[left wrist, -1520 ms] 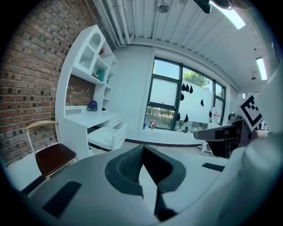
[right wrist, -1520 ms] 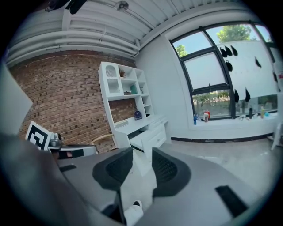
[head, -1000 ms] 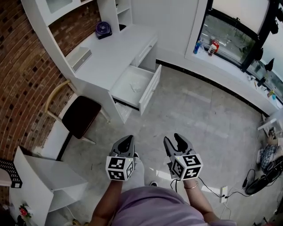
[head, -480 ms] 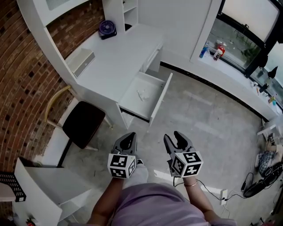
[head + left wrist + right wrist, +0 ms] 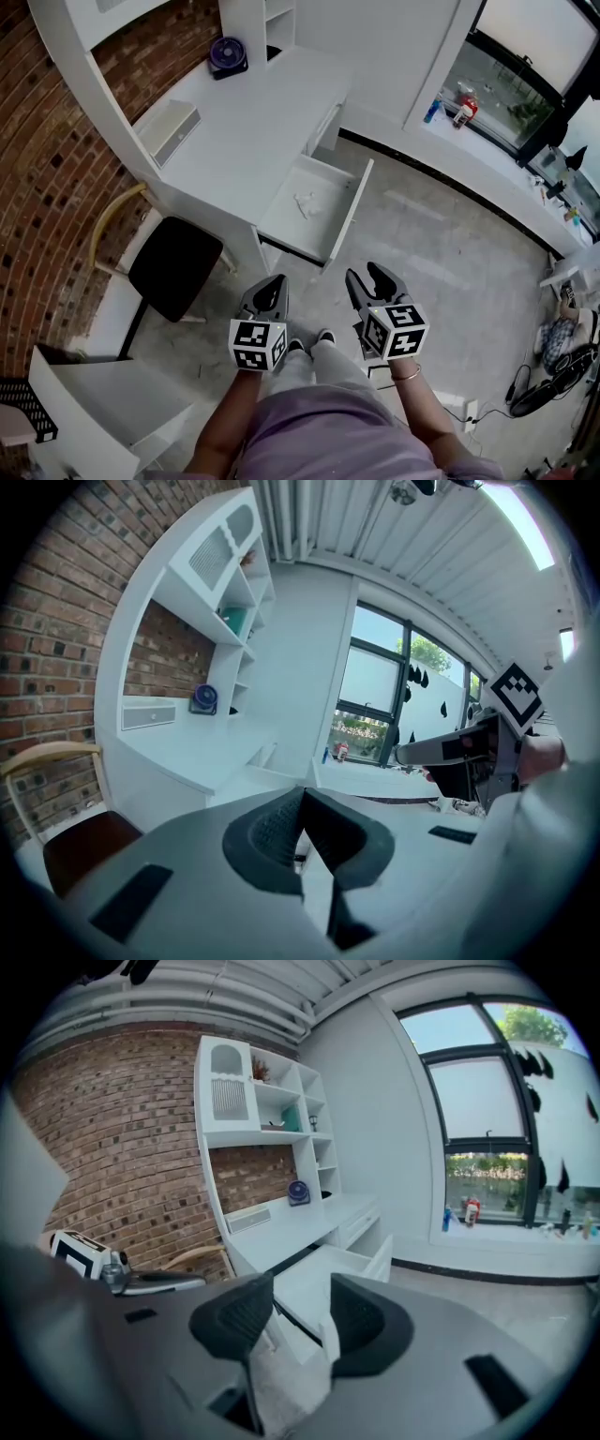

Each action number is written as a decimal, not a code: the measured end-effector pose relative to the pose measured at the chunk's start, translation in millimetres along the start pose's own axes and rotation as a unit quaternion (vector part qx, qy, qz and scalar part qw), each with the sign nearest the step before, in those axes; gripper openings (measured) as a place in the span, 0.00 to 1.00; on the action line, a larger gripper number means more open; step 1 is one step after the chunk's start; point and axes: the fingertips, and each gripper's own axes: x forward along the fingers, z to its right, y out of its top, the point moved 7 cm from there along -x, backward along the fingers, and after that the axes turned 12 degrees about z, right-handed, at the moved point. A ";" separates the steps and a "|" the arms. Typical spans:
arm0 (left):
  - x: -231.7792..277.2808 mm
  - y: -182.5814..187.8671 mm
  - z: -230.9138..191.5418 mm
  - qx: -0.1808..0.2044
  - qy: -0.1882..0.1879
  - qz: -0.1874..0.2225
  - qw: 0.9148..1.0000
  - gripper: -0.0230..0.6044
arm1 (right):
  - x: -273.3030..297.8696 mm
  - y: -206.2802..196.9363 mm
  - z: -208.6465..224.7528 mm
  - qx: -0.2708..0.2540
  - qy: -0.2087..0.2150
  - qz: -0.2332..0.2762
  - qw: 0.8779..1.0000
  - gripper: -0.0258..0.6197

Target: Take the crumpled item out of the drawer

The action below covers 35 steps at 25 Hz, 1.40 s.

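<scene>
The crumpled item (image 5: 305, 201), a small pale scrap, lies on the floor of the open drawer (image 5: 349, 217) of the white desk (image 5: 248, 122), well apart from both my grippers. Over the past second the drawer has drawn closer in the head view as I walked toward it with both grippers carried ahead of me. By my reckoning the reach itself has not begun. My left gripper (image 5: 273, 285) has its fingers pressed together on nothing. My right gripper (image 5: 366, 274) has its fingers spread with nothing between them, so it looks the likelier one for the pick. White on white, the item is too small to tell paper from cloth. The right gripper view catches the drawer at a shallow angle with its contents unreadable, and the left gripper view shows no item past my own jaws.
</scene>
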 end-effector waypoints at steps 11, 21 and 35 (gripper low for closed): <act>24.8 12.9 -37.2 -0.007 0.033 0.009 0.999 0.04 | 86.1 3.5 -1.3 -0.039 0.039 -0.041 0.998 0.32; 60.6 16.6 -80.2 -0.019 0.079 0.003 0.997 0.04 | 183.7 3.1 16.1 -0.088 0.079 -0.107 0.987 0.34; 109.9 12.3 -114.5 -0.045 0.130 -0.016 0.990 0.04 | 291.8 -26.3 28.8 -0.174 0.144 -0.212 0.951 0.37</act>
